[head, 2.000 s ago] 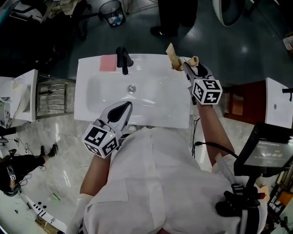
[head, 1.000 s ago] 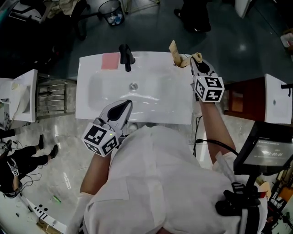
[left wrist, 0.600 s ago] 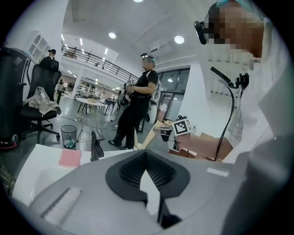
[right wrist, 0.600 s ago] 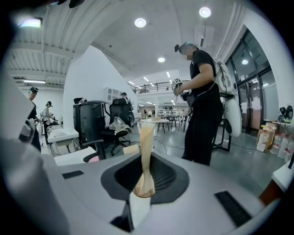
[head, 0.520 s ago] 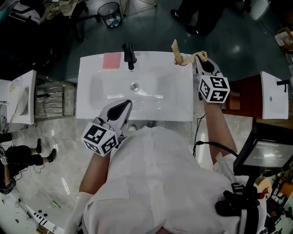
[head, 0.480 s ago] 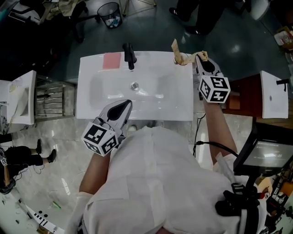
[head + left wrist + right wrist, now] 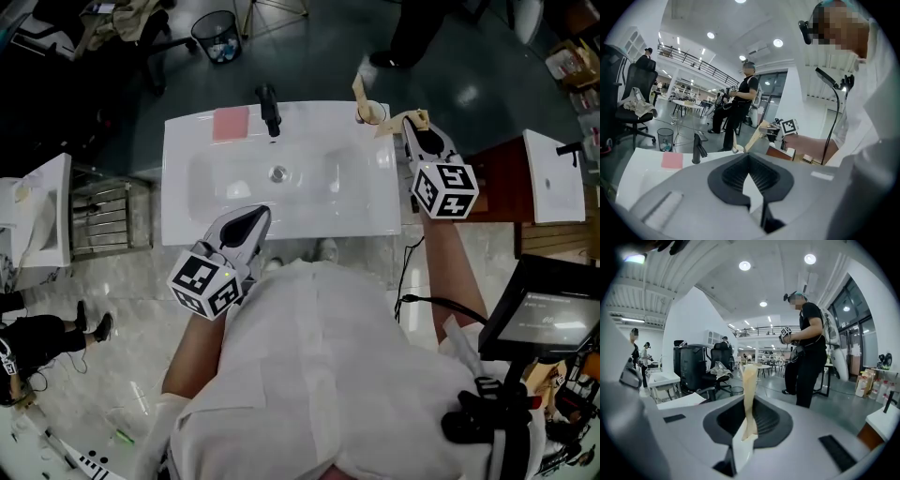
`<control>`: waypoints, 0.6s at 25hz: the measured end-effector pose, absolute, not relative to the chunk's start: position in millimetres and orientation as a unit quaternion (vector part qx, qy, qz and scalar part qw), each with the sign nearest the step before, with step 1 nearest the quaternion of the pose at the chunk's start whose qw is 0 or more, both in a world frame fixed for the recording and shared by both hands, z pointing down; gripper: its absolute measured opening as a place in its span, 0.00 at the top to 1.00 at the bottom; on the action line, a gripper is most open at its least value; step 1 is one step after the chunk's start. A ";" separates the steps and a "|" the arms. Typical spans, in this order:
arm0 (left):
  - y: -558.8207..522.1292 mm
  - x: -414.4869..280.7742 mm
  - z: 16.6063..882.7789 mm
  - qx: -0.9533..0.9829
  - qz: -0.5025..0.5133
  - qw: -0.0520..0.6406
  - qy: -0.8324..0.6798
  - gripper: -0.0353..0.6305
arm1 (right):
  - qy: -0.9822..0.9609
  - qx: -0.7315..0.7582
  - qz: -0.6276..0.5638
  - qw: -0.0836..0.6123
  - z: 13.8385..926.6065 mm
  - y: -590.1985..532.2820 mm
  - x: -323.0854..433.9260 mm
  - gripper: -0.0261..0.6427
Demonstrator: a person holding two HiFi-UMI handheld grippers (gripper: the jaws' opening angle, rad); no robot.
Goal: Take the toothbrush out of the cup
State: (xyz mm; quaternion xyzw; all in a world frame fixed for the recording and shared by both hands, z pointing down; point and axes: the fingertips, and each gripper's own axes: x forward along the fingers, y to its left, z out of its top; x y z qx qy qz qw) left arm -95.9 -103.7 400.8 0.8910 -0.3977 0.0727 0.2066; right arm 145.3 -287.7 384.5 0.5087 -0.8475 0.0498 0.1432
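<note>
My right gripper (image 7: 412,127) squeezes the wooden toothbrush (image 7: 749,385), which points long-ways out past its fingers, far end just beside the cup (image 7: 368,113), while my left gripper (image 7: 253,220), shut tight on nothing, hangs well away.

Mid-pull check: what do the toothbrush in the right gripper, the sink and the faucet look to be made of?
The toothbrush is pale tan and matte, most likely bamboo or wood, though tinted plastic is possible. The sink is white and glossy with light reflections on it, so probably glazed ceramic. The faucet is black with a dull sheen. It is likely coated metal, but the pictures leave that open.
</note>
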 end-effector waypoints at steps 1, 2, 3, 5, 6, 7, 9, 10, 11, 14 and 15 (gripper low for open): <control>-99.8 -98.4 401.1 0.893 0.072 0.206 -0.394 0.94 | -0.847 0.510 0.050 0.144 383.9 -280.1 142.9 0.91; -96.7 -100.2 401.3 0.895 0.072 0.205 -0.390 0.94 | -0.846 0.511 0.050 0.145 383.9 -273.2 141.0 0.91; -94.6 -101.4 401.5 0.896 0.071 0.204 -0.387 0.94 | -0.845 0.512 0.051 0.146 384.3 -267.4 139.7 0.91; -93.5 -102.2 401.9 0.899 0.071 0.205 -0.381 0.94 | -0.843 0.514 0.055 0.149 386.3 -259.3 138.7 0.91; -93.9 -102.4 402.3 0.900 0.072 0.205 -0.378 0.94 | -0.842 0.514 0.057 0.151 387.6 -256.6 138.3 0.91; -94.7 -102.6 403.0 0.901 0.073 0.206 -0.375 0.94 | -0.842 0.515 0.060 0.152 389.0 -254.3 137.7 0.91; -96.3 -103.5 404.4 0.902 0.075 0.209 -0.370 0.94 | -0.841 0.515 0.065 0.155 391.4 -249.5 135.5 0.91; -95.8 -104.5 404.8 0.903 0.076 0.210 -0.367 0.94 | -0.840 0.515 0.068 0.157 392.3 -245.7 133.8 0.91; -94.1 -106.0 404.5 0.905 0.075 0.210 -0.363 0.94 | -0.839 0.515 0.070 0.159 392.8 -240.4 131.5 0.91; -82.6 -113.5 401.4 0.911 0.072 0.207 -0.350 0.94 | -0.835 0.520 0.072 0.164 391.0 -216.2 123.0 0.91; -77.8 -116.6 400.6 0.913 0.072 0.206 -0.345 0.94 | -0.833 0.522 0.073 0.166 390.5 -207.1 119.7 0.91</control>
